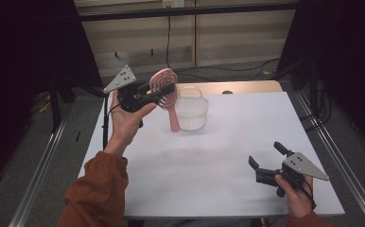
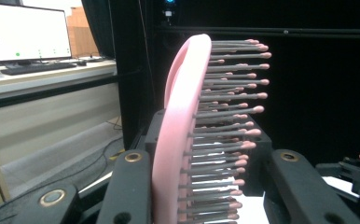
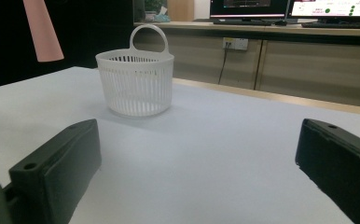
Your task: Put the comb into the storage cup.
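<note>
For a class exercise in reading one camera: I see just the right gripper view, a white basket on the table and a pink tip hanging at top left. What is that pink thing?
Observer: The handle of a pink hairbrush, hanging down.
Operator: What holds it up?
Observer: The left gripper, shut on its head.
Operator: Is it over the basket?
Observer: In the high view it hangs beside the basket, at its left, clear of the table.
</note>
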